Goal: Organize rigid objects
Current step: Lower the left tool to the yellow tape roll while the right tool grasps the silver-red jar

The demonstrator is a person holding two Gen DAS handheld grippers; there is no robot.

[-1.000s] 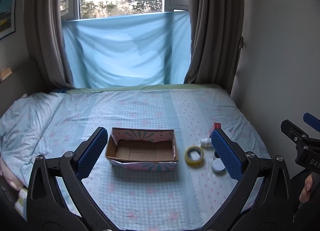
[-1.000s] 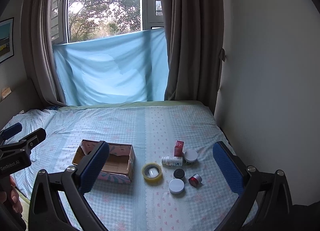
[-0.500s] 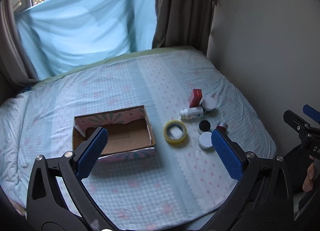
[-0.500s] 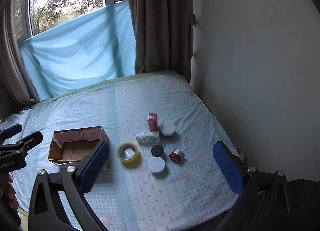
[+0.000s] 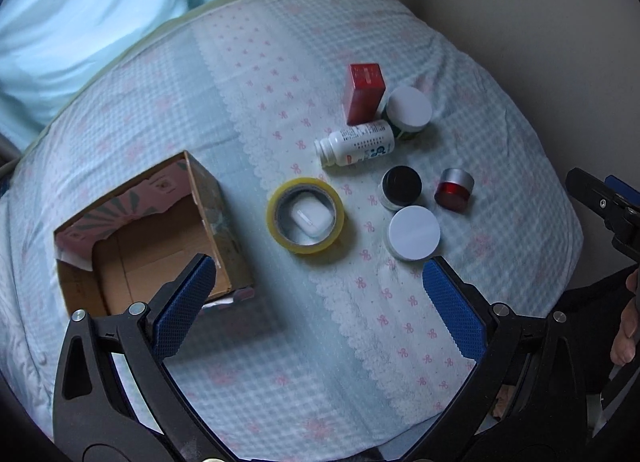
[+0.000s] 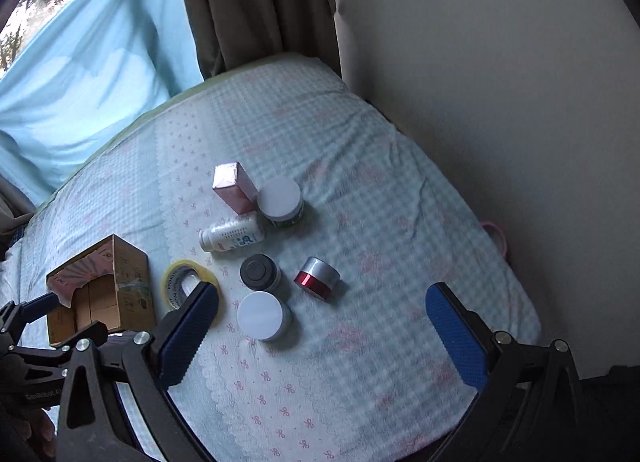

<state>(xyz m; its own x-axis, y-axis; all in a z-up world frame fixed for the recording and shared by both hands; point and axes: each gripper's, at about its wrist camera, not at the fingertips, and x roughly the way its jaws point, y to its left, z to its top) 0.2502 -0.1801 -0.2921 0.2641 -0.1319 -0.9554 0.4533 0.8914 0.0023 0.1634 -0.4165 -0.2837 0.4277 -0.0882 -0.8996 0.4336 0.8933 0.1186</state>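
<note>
Here, a bed [image 5: 280, 362] covered by a pale blue checked sheet with pink bows is seen from above in both wrist views. On its left part an open cardboard box [image 5: 152, 230], brown inside with pink patterned flaps, is set; nothing can be made out inside it. Just right of the box a yellow tape roll [image 5: 306, 216] is laid flat, and a small white case [image 5: 312, 218] is held within its ring. Further right the smaller things are gathered close together: a red carton [image 5: 365, 94] stood upright, a white-lidded jar [image 5: 410, 112] touching it, a white bottle [image 5: 356, 144] laid on its side below them, a second white-lidded jar [image 5: 414, 233], a black-capped jar [image 5: 401, 187] just above that one, and a red jar with a silver lid [image 5: 454, 189], tilted, a little apart to the right.

The left gripper [image 5: 316, 298] is held above the near part of the bed, its blue-padded fingers spread wide with nothing between them. The right gripper [image 6: 320, 322] is likewise held wide apart and empty, above the jars. A hand [image 5: 628, 326] is glimpsed at the right edge of the left view.

Brown curtains [image 6: 248, 2] and a light blue cloth [image 6: 88, 74] are hung behind the bed; a plain wall [image 6: 500, 82] is met along its right side.
</note>
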